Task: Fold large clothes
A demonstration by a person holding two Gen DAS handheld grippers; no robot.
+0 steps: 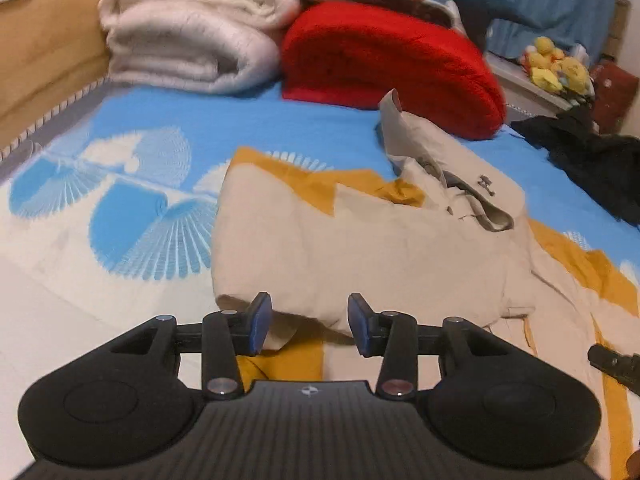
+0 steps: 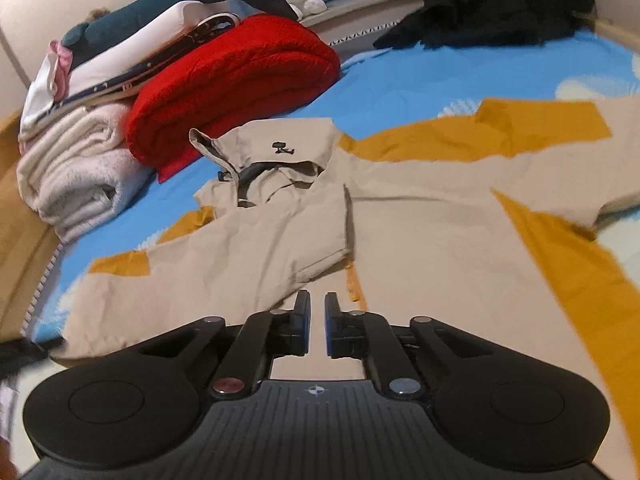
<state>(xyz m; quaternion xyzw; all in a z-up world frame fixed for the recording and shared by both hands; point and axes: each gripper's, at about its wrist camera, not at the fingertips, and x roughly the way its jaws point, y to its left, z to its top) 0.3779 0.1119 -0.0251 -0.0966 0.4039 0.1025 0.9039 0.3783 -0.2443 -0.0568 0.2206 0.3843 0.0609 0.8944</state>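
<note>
Lying spread across the blue bed [image 2: 420,80], the beige-and-mustard jacket [image 2: 420,232] has one sleeve folded over its front. Left claw [image 1: 309,324] stands apart and empty above the hem. Right claw [image 2: 317,320], nearly together, grips nothing; red blanket [image 2: 236,80] at eleven o'clock.

One beige-and-mustard jacket [image 2: 420,216], one red blanket [image 2: 236,80], one white blanket [image 1: 188,36], two tongs [image 1: 308,326] [image 2: 317,318].

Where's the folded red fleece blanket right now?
In both views the folded red fleece blanket lies on the bed beyond the beige jacket's collar, beside the rolled white blankets.
</note>
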